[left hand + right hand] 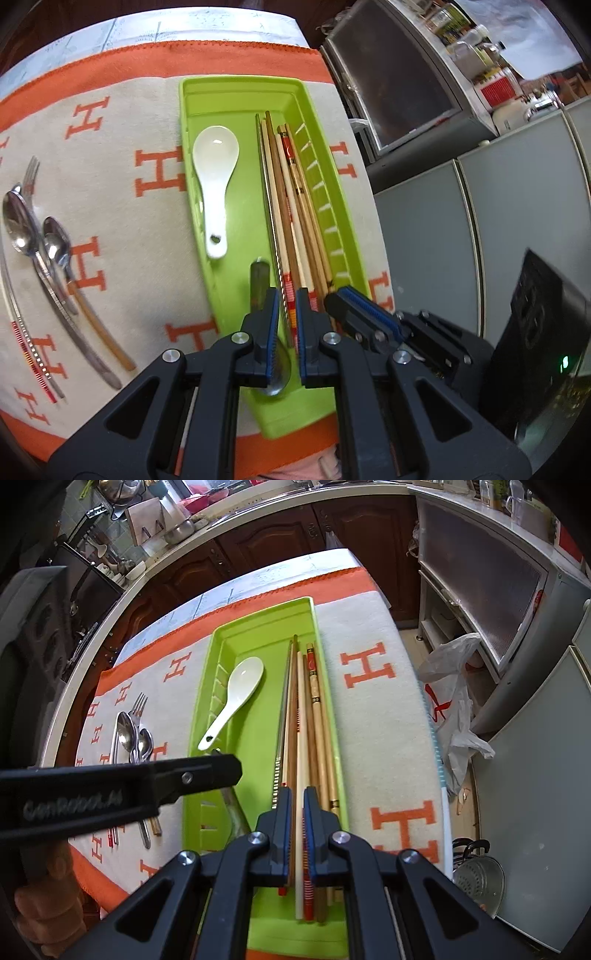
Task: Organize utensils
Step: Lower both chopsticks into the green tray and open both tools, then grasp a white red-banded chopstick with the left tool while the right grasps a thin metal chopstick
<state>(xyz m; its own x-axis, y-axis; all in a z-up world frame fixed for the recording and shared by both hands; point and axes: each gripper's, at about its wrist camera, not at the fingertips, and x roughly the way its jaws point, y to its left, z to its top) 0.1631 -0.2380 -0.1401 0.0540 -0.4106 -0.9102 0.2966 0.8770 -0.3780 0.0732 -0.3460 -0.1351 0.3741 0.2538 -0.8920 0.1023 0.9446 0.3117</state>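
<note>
Orange-bordered cloth (122, 206); green tray (236, 88) near its right edge.

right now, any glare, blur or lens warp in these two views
Left wrist view: strong fisheye bend, the green tray and cloth edges curve; bright glare spots on the white spoon and metal spoons; focus is sharp. Right wrist view: same warp, the counter edge bows; the other hand-held gripper looms dark and large at left.
</note>
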